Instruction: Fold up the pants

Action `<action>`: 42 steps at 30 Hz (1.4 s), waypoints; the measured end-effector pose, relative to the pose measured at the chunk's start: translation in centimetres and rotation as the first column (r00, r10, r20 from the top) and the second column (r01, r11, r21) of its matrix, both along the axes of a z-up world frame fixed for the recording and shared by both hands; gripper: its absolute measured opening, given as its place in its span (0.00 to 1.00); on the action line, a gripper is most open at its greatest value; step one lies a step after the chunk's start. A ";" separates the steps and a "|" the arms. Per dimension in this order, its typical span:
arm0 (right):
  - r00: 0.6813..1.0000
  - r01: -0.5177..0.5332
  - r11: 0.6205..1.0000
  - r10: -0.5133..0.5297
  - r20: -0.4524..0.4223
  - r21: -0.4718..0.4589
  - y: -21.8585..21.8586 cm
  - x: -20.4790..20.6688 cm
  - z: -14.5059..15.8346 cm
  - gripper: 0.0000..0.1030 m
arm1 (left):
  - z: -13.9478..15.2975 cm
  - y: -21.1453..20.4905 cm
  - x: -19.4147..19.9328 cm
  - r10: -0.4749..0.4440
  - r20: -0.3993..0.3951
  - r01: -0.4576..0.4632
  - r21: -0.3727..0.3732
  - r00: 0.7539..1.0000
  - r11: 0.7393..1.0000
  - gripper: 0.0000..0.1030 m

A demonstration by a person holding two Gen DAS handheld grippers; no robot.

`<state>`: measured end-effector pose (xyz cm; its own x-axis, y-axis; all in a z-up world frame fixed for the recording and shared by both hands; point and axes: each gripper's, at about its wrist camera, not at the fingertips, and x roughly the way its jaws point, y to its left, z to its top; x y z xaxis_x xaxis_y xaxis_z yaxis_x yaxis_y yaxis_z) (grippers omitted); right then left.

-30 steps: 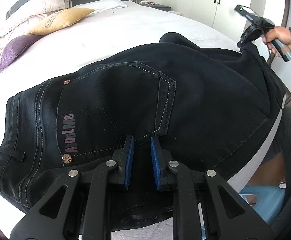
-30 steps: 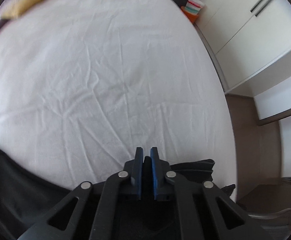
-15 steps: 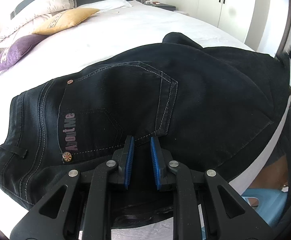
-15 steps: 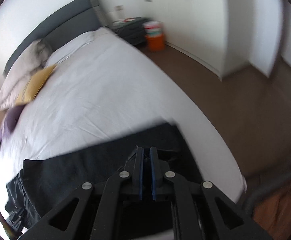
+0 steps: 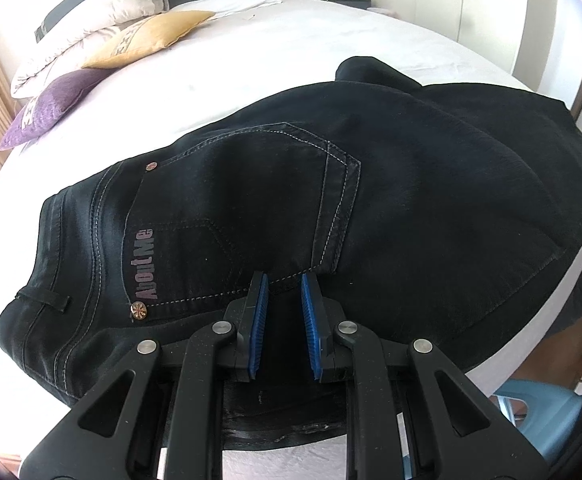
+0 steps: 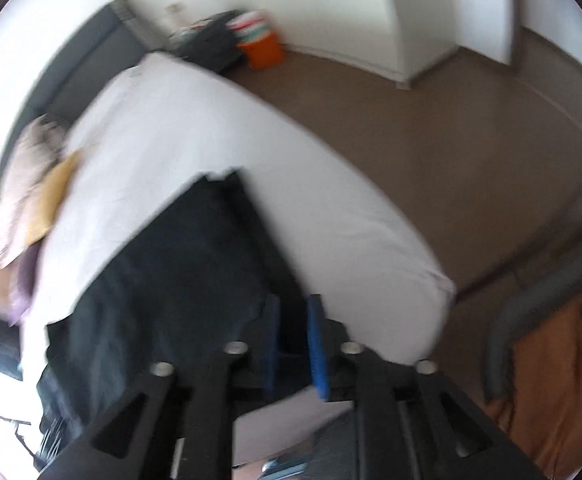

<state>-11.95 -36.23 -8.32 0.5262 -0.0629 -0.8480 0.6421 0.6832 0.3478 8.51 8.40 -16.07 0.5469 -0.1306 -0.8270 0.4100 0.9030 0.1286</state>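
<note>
White bedding on a wide bed (image 5: 331, 40) serves as the folding surface, and the black pants (image 5: 391, 200) lie across its near edge, seat side up, waistband to the left and the legs doubled back on themselves toward the right. That placement looks deliberate: the flat mattress keeps the denim spread out, and the near edge puts every corner within reach. In the right wrist view the same pants (image 6: 179, 272) read as a dark slab running along the bed's corner, blurred, so the fold line cannot be made out there.

Just below the back pocket (image 5: 243, 216), with its lettered patch and rivets, the left gripper (image 5: 284, 282) sits low over the cloth, its blue pads parted with only dark fabric showing in the gap; it appears released, not pinching anything, though whether the tips touch the denim cannot be told. Its position near the seat suggests it is there to steady or smooth that end.

The right gripper (image 6: 294, 304) hangs over the folded end near the mattress corner, jaws apart and nothing visibly held, probably lining up for the next grasp.

Further out, pillows (image 5: 123, 40) crowd the headboard, and brown floor (image 6: 431, 140) runs to an orange bin (image 6: 261, 50) by the wall.
</note>
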 end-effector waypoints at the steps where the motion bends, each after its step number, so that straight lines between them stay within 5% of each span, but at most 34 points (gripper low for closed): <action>1: 0.999 -0.042 0.999 0.042 0.000 0.004 0.1 0.6 0.1 0.46 | 0.0 0.0 0.0 0.003 0.000 -0.003 0.002 1.000 1.000 0.16; 2: 0.998 -0.069 0.998 0.068 0.007 0.015 -0.1 1.1 0.0 0.54 | 0.0 -0.2 0.1 0.007 -0.001 -0.007 0.003 1.000 1.000 0.16; 9: 0.990 -0.114 0.972 0.095 0.101 0.205 -3.6 1.5 -1.6 0.54 | 0.0 -0.2 0.4 0.022 -0.010 -0.022 0.004 1.000 1.000 0.16; 26: 0.954 -0.299 0.895 0.282 0.099 0.331 -3.4 3.8 -3.6 0.49 | -0.2 -0.4 0.1 0.037 0.003 -0.037 0.010 0.999 0.999 0.16; 28: 0.954 -0.301 0.885 0.278 0.114 0.354 -3.8 4.3 -4.2 0.41 | -0.2 -0.3 0.0 0.038 0.004 -0.038 0.008 0.999 0.999 0.16; 30: 0.952 -0.306 0.886 0.288 0.104 0.347 -4.1 4.8 -4.4 0.12 | -0.2 -0.3 0.1 0.038 0.004 -0.038 0.009 0.999 0.999 0.16; 42: 0.946 -0.325 0.933 0.322 0.046 0.156 -2.8 4.3 -2.5 0.02 | 0.0 -1.2 0.2 0.056 0.000 -0.056 0.039 0.998 0.998 0.16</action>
